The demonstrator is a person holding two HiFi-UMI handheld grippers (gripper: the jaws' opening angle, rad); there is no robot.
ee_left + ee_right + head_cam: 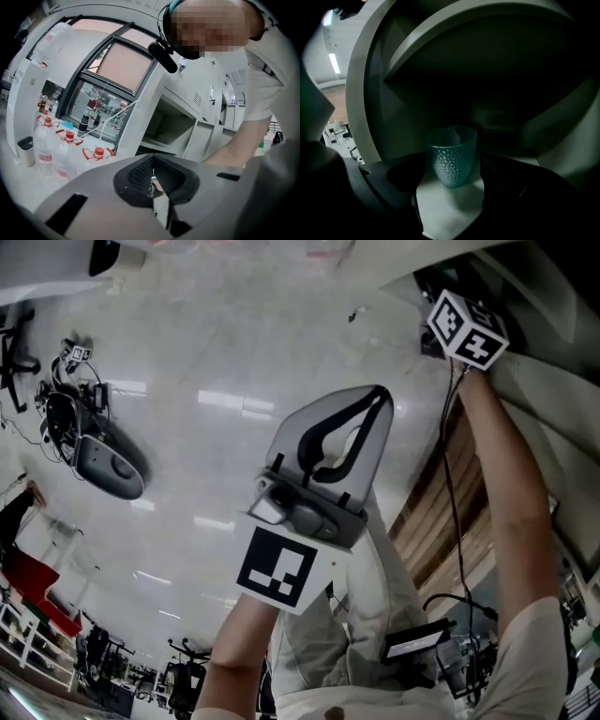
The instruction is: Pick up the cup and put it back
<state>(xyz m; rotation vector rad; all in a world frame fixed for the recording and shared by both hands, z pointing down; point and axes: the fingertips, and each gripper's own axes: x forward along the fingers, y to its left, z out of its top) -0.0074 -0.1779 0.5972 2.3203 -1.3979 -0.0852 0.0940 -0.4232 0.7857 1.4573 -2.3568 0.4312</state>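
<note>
Glossy white floor [234, 352] with strip-light reflections fills the head view; a dark grey piece of equipment [103, 456] trailing cables sits at its left. Left tool [377, 395] held mid-frame, pointing away from the person, its two grey jaws curved in and meeting at the tips, nothing between them. The left gripper view agrees: left tool [152, 161] has its jaws pressed together along one seam, with only a dark meshed hollow behind. Beyond it is a lab room: clear plastic bottles [96, 159] with red caps standing in a group on a pale desk [11, 180], a dark-framed window [124, 65] above them, and an open grey cabinet compartment [173, 129] to the right. The person's bare right forearm [506, 465] reaches up to the top right of the head view, a black cable [448, 493] running beside it; the marker cube [467, 329] sits at the mouth of a dark cabinet opening and the jaws are out of sight there. Right gripper view looks into that dark recess: right tool [452, 177] has its jaws spread wide, one on each side. Cup [452, 157], teal dimpled glass, stands upright on the pale shelf [450, 206] between the jaw tips. Bare shelf shows to either side of its base. Contact between the jaws and the cup walls is too dim to confirm; the cup rests on the shelf
</note>
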